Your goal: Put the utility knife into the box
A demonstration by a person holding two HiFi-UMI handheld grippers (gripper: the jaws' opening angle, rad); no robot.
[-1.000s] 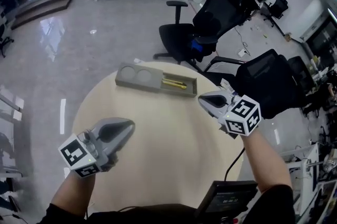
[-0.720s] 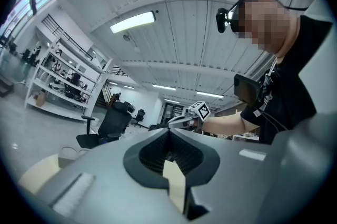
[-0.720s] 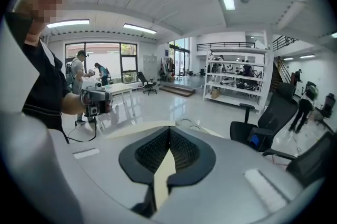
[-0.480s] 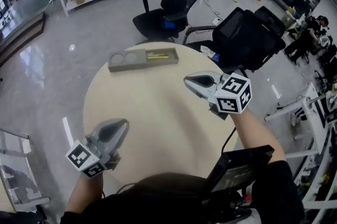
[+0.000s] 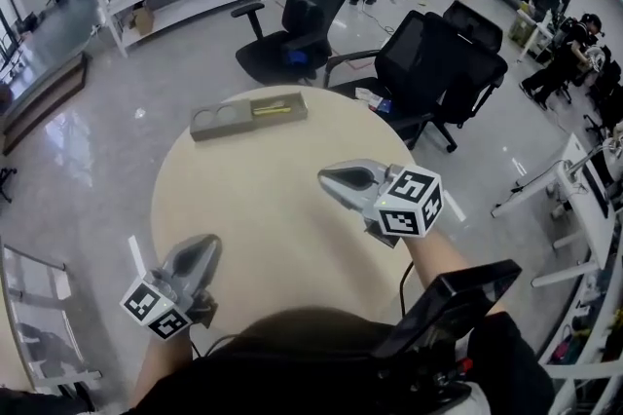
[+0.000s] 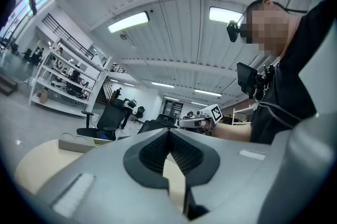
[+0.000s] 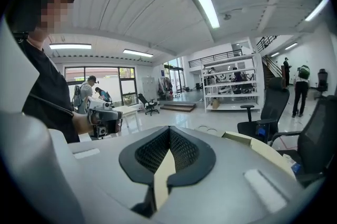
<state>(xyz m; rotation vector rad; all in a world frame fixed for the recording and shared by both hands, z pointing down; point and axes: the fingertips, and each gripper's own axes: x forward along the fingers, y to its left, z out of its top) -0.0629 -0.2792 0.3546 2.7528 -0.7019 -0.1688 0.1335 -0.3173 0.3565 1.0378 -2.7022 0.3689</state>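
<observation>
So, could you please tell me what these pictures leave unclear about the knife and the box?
- Knife: head view, too small to tell whether its blade is out.
- Inside of the box: left gripper view, mostly hidden by the box's own near wall and far off; much the same in the right gripper view.
- Near edge of the table: head view, covered by the person wearing the camera.
</observation>
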